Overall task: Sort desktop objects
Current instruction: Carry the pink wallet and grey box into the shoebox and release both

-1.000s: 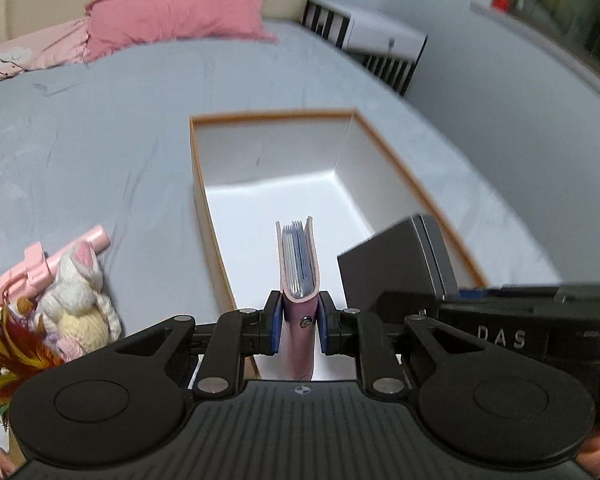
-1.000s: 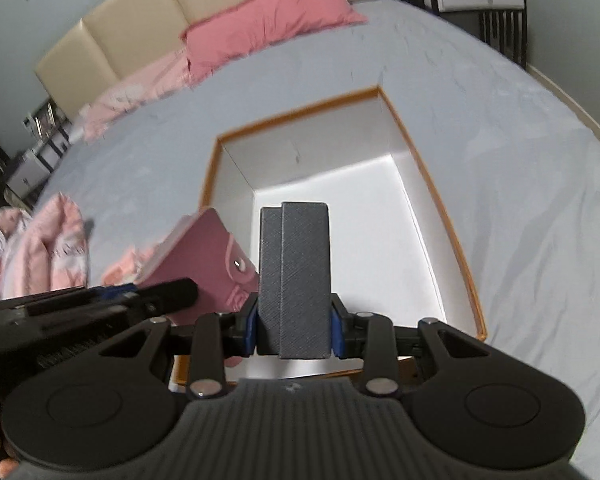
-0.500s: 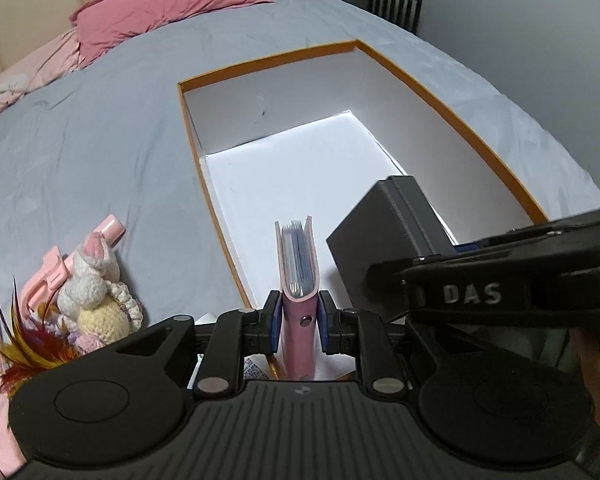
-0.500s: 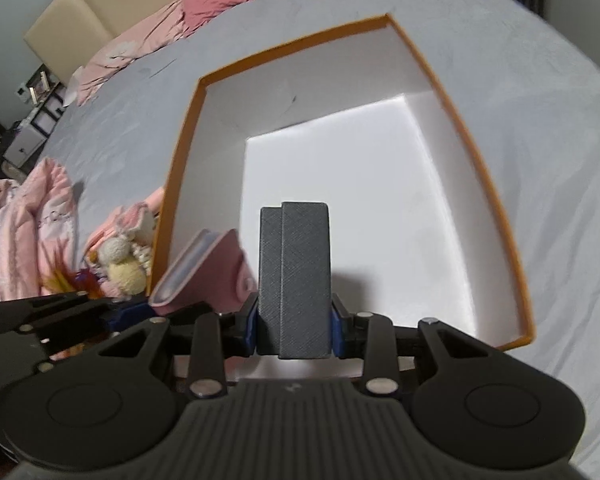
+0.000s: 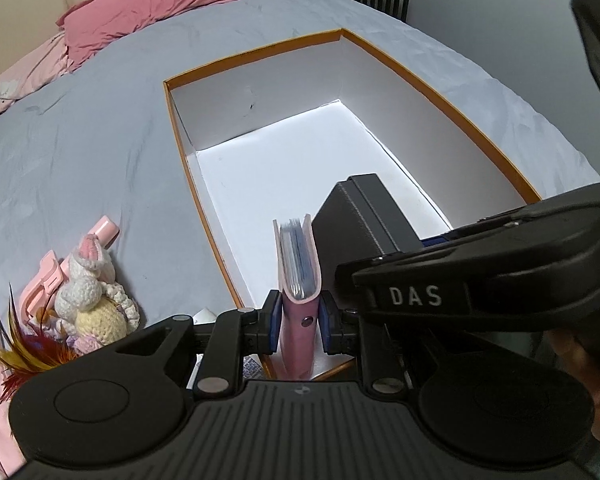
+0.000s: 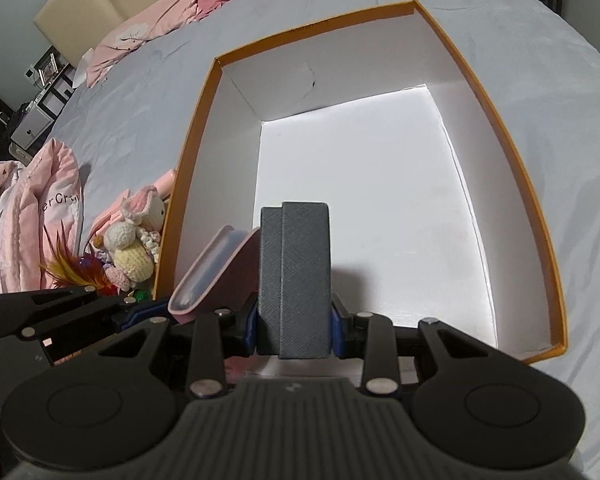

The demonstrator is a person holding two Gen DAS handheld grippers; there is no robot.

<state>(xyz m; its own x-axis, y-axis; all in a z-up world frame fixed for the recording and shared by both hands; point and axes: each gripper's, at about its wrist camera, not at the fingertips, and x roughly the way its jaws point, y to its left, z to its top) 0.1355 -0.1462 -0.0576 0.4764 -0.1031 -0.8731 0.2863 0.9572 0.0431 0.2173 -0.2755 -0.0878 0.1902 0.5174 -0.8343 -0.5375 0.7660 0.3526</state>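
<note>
My left gripper [image 5: 299, 322] is shut on a pink card holder [image 5: 298, 268], held upright over the near end of the orange-rimmed white box [image 5: 260, 50]. My right gripper [image 6: 294, 326] is shut on a dark grey case [image 6: 294, 276], also over the box's near end [image 6: 204, 92]. The grey case [image 5: 364, 216] shows in the left wrist view just right of the card holder. The card holder [image 6: 216, 268] shows in the right wrist view, left of the case. The box's white floor is bare.
The box lies on a grey bedsheet [image 5: 80, 152]. Left of the box are a crocheted bunny toy [image 5: 92, 300], a pink plastic item [image 5: 100, 236] and a feather toy [image 5: 32, 352]. Pink pillows [image 5: 140, 8] and a pink garment [image 6: 32, 216] lie further off.
Both grippers have moved forward and down over the near end of the box, each still holding its object. The box now looks larger and closer.
</note>
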